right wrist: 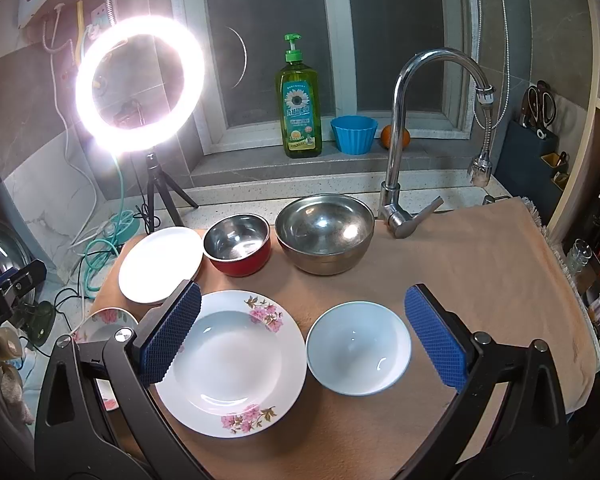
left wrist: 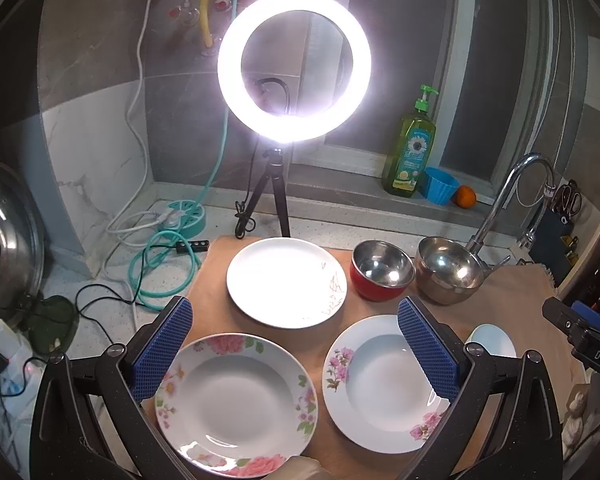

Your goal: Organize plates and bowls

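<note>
Steel bowls, one red-sided [right wrist: 238, 250] and one plain [right wrist: 325, 232], sit at twelve o'clock on the tan cloth [right wrist: 480, 264] covering the counter. Both tools, left [left wrist: 296, 346] and right [right wrist: 302, 332], gape wide, holding nothing. Flowered plates [left wrist: 236, 404] [right wrist: 230, 362], a white plate [left wrist: 286, 282] and a white bowl [right wrist: 358, 348] lie nearer

On a tan cloth [right wrist: 480, 280] lie a plain white plate [right wrist: 160, 266], two white plates with pink flowers [left wrist: 236, 404] [right wrist: 230, 362], a red-sided steel bowl [right wrist: 238, 245], a silver bowl [right wrist: 325, 233] and a white bowl [right wrist: 358, 347] at three o'clock.
</note>
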A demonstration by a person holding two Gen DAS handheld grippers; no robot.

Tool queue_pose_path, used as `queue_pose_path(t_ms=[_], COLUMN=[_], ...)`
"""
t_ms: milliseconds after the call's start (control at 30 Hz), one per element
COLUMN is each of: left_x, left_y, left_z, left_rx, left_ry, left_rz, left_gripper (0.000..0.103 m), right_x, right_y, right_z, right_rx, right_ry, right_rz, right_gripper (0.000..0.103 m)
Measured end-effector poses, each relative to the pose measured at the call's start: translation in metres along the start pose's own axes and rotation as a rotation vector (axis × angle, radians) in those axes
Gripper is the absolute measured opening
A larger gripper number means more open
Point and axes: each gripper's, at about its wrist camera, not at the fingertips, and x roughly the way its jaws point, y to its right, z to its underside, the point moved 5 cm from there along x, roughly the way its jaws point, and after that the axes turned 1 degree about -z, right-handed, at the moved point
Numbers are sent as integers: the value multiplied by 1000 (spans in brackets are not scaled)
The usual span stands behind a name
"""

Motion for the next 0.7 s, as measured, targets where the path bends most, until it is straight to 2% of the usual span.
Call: queue_pose_path(t_ms=[700], left_x=[-1], left_y=[2], left_z=[-2], left_rx=[5], left_ry=[8], left_rz=[-1], left_gripper=[102], right_x=[2], right_y=[2], right_z=[2], right_rx=[3], right_ry=[-2], right_rz=[-3], right_gripper=[103])
